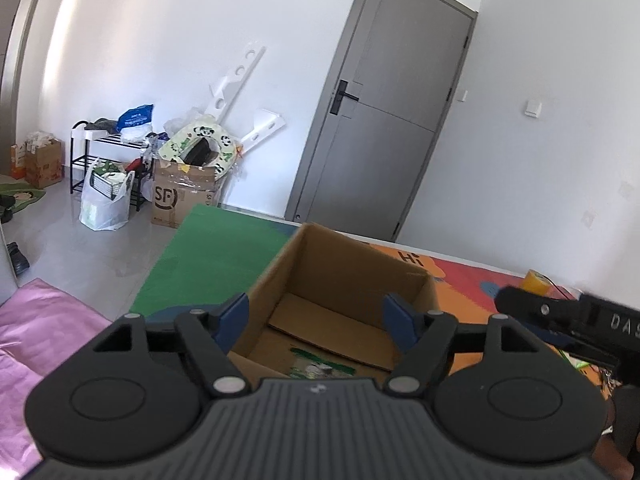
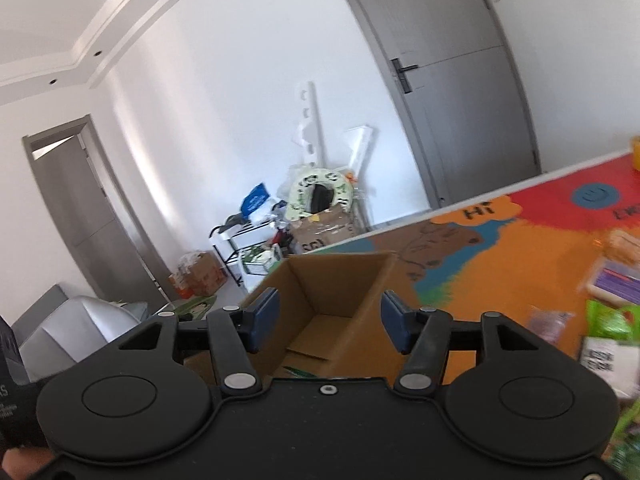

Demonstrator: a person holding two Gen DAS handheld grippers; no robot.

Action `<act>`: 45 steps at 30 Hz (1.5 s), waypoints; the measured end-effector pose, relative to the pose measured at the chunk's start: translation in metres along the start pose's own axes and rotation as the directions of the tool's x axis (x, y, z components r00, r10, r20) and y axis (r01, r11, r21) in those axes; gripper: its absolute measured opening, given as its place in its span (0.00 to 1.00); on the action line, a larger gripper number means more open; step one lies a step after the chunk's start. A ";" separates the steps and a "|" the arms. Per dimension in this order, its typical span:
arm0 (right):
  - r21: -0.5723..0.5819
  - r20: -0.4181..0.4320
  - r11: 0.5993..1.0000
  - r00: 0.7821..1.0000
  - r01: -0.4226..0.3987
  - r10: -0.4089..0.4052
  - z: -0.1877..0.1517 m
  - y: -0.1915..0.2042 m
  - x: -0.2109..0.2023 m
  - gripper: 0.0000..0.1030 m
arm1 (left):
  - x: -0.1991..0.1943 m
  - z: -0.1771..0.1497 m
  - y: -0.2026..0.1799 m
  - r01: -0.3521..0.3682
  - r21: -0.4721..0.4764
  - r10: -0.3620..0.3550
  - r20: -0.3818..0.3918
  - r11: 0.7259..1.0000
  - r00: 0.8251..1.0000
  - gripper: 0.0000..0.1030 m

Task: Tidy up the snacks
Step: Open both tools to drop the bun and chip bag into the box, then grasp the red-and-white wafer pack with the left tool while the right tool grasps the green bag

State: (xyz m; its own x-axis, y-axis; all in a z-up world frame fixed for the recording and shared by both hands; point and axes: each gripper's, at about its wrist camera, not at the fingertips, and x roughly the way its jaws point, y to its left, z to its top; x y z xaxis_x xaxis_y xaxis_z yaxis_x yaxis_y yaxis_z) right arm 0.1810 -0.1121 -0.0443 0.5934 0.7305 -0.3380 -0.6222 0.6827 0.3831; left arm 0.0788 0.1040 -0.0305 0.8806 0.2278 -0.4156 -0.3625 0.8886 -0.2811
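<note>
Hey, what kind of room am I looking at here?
Most likely a room in a home, used partly for storage. A colourful play mat lies under an open cardboard box, household clutter is piled around a black shoe rack by the wall, and there is a grey interior door.

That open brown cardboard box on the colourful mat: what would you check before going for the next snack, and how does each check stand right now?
1. Open brown cardboard box upright, top open: ok.
2. Room left in the box: ok; only a green-and-white snack packet lies on its floor.
3. Left gripper empty, fingers apart: ok.
4. Right gripper empty, fingers apart: ok.
5. More snacks waiting: ok; blurred packets lie on the colourful play mat to the right.
6. Which packet is nearest: cannot tell, too blurred.
</note>
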 end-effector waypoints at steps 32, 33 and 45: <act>0.143 -0.022 0.961 0.971 0.238 -0.237 -0.044 -0.109 -0.109 0.61 | -0.007 -0.044 -0.112 0.204 0.156 -0.192 -0.093 0.966 0.977 0.80; 0.143 -0.021 0.959 0.970 0.245 -0.244 -0.045 -0.111 -0.112 0.61 | -0.006 -0.046 -0.115 0.211 0.158 -0.197 -0.099 0.965 0.975 0.80; 0.191 -0.020 0.937 0.955 0.293 -0.295 -0.056 -0.145 -0.131 0.61 | 0.006 -0.073 -0.146 0.259 0.175 -0.232 -0.163 0.950 0.959 0.80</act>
State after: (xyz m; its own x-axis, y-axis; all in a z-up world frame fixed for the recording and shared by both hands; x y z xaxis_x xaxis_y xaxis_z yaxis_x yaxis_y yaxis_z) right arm 0.1650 -0.3058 -0.1033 0.7403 0.4970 -0.4527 -0.3117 0.8504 0.4239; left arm 0.1145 -0.0535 -0.0549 0.8788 -0.0524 -0.4743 -0.0623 0.9728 -0.2231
